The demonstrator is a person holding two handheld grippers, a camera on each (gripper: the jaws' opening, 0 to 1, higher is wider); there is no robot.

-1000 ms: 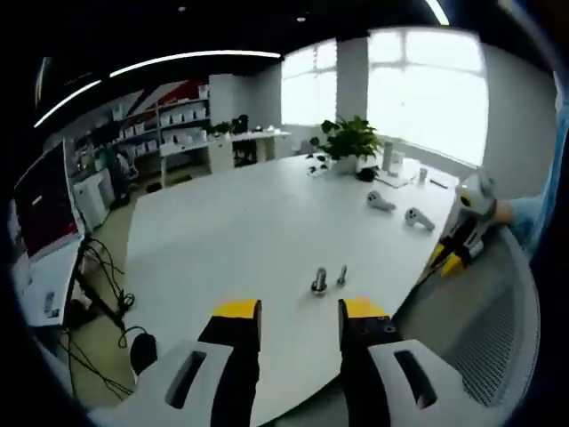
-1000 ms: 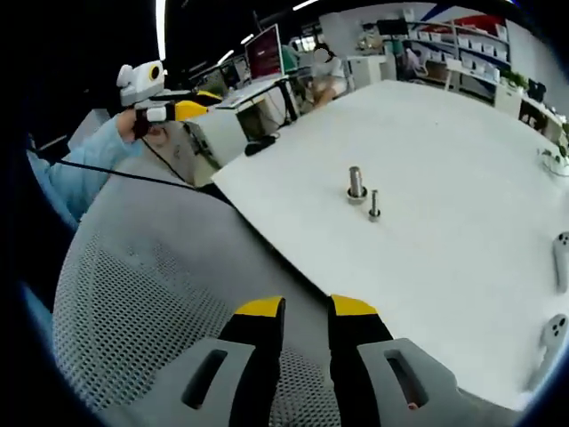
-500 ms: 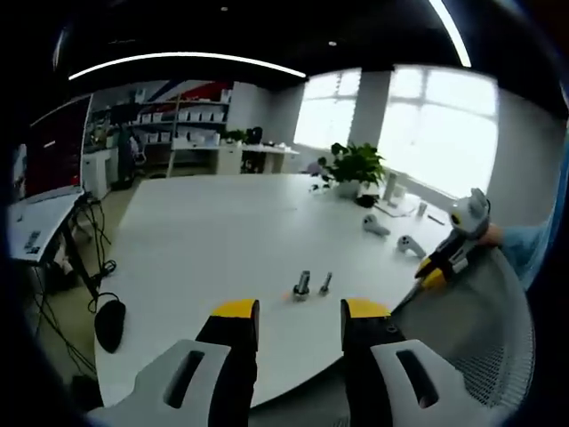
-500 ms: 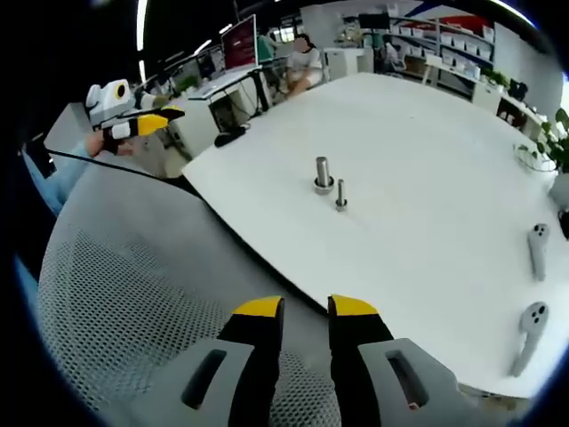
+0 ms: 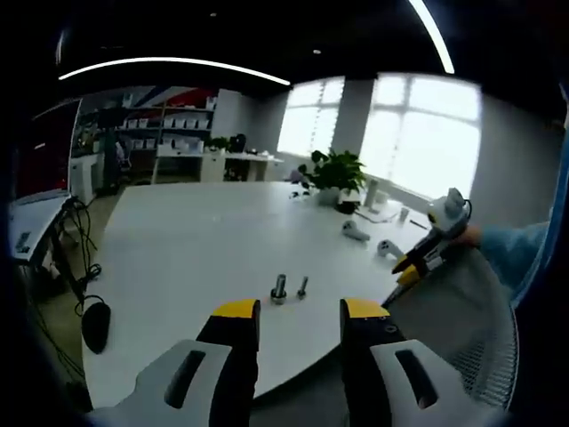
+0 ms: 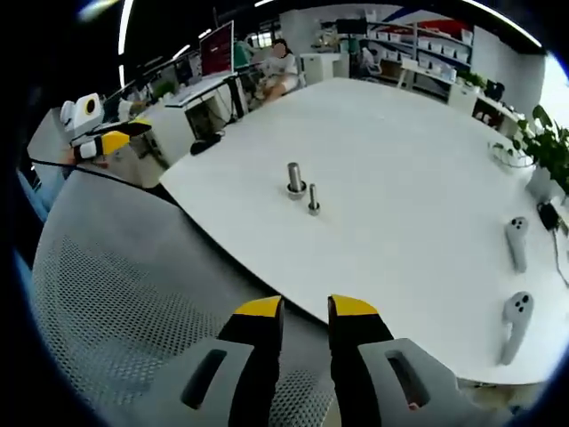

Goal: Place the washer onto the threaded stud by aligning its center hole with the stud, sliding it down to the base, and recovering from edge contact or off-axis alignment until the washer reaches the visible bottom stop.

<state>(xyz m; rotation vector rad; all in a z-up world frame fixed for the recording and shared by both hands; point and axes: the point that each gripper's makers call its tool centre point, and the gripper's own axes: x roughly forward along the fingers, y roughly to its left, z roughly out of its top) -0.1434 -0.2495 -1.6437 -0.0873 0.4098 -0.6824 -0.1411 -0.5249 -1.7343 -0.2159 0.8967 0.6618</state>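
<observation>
1. Two small upright metal parts stand side by side near the tabletop's (image 6: pixel 418 169) near edge: a thicker stud (image 6: pixel 294 180) (image 5: pixel 279 289) with a wider ring at its foot, and a thinner bolt (image 6: pixel 313 199) (image 5: pixel 302 287) just beside it.
2. Washer: no separate washer can be made out. The ring at the stud's foot may be a washer or the base collar; at this size it cannot be told.
3. Handling, as a judgement: a washer is light, stiff, thin and smooth, so it slips easily and lies flat. It is best pinched by its outer rim, on opposite edges, leaving the centre hole free for the stud.
4. Left claw (image 5: pixel 299 322) (image 6: pixel 114 140): jaws spread with a clear gap, holding nothing, hovering off the tabletop edge, well apart from the stud.
5. Right claw (image 6: pixel 305 318) (image 5: pixel 414 264): jaws nearly together with a narrow gap, nothing between them, above a grey mesh chair back (image 6: pixel 124 302).
6. Beyond: two white controllers (image 6: pixel 514 240) lie on the far side of the tabletop, near a potted plant (image 5: pixel 335 172).
</observation>
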